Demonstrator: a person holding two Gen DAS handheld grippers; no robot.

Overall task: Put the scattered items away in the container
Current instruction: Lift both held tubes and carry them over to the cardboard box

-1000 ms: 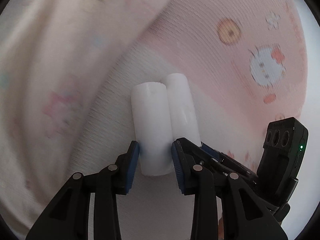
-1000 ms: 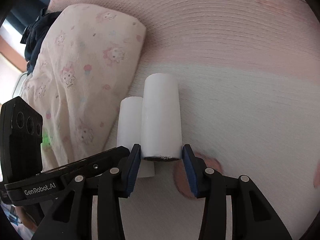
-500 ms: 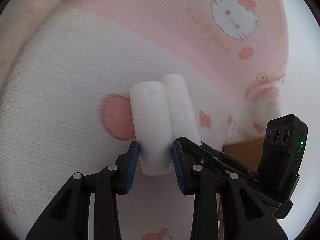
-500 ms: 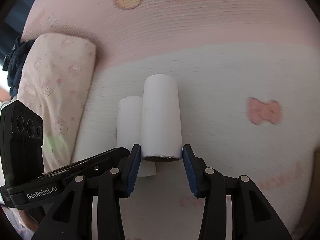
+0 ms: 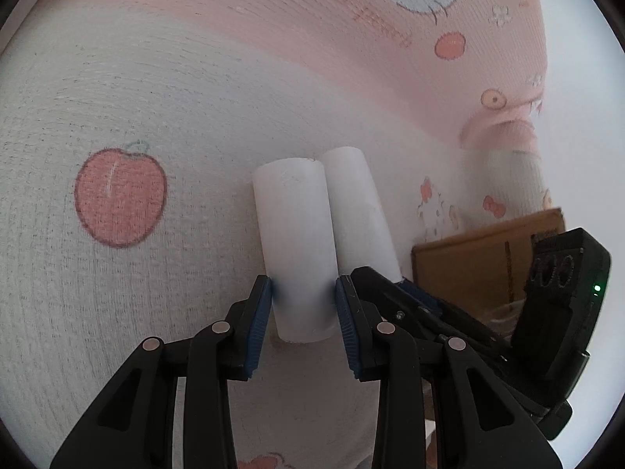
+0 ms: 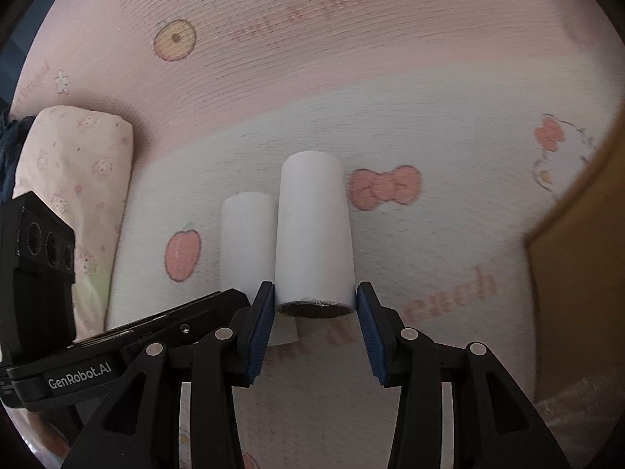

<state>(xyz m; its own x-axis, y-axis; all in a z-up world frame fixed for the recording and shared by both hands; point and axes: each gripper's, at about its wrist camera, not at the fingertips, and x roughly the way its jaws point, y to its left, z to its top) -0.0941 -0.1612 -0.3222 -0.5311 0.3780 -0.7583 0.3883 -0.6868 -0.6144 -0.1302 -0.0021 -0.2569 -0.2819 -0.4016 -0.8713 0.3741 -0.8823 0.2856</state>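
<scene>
Each pair of tongs is clamped on a white paper roll, and the two rolls sit side by side, touching, above a bedsheet. The left tongs (image 5: 300, 305) grip the left roll (image 5: 295, 246) at its near end; its long axis runs up the middle of the frame, away from the camera. The right tongs (image 6: 314, 306) pinch the right roll (image 6: 314, 230), which points the same way and shows a dark hollow core at its near end. The rolls are smooth, matte cylinders. The bedsheet (image 6: 390, 90) is ribbed pink-and-white fabric with cartoon prints. A brown cardboard box (image 6: 578, 258) fills the right edge of the frame, and a folded pillow (image 6: 78, 172) lies at the left.
</scene>
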